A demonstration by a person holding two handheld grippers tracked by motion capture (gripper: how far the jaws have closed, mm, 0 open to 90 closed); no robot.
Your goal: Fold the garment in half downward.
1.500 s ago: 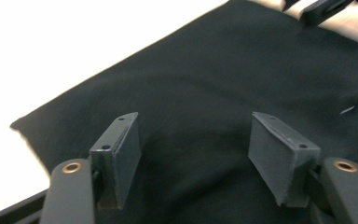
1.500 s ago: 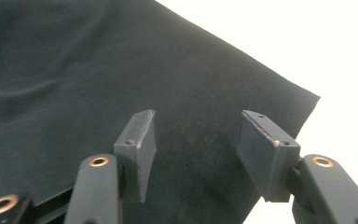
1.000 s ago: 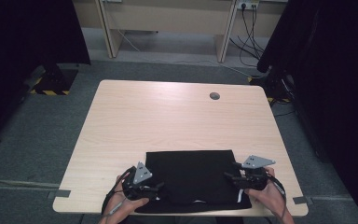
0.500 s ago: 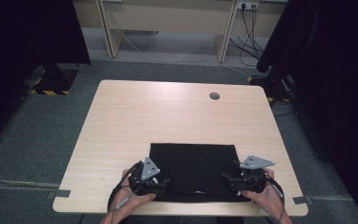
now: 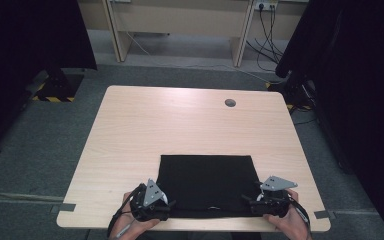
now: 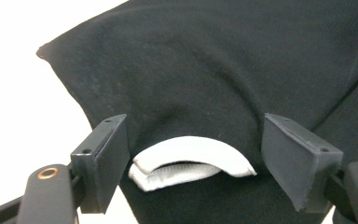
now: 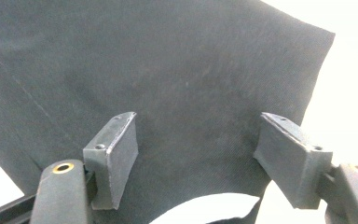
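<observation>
Two grippers' jaws spread, black cloth point(image 5: 207, 182) lying between

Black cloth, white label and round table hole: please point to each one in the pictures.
black cloth point(image 5: 207, 180), high view, middle of the flat folded fabric.
white label point(image 6: 191, 161), left gripper view, its curved upper band.
round table hole point(image 5: 230, 103), high view, centre of the dark opening.

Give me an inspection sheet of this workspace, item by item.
Surface: light wooden table, round cable hole far right.
Job's things: black garment folded flat at near edge; white inner label at its hem.
Clutter: nothing seen.
Grippers: left gripper and right gripper at near corners, jaws just opening, apart over cloth.
Cables: wall leads behind the table.
Surroundings: grey carpet, dark curtains.
</observation>
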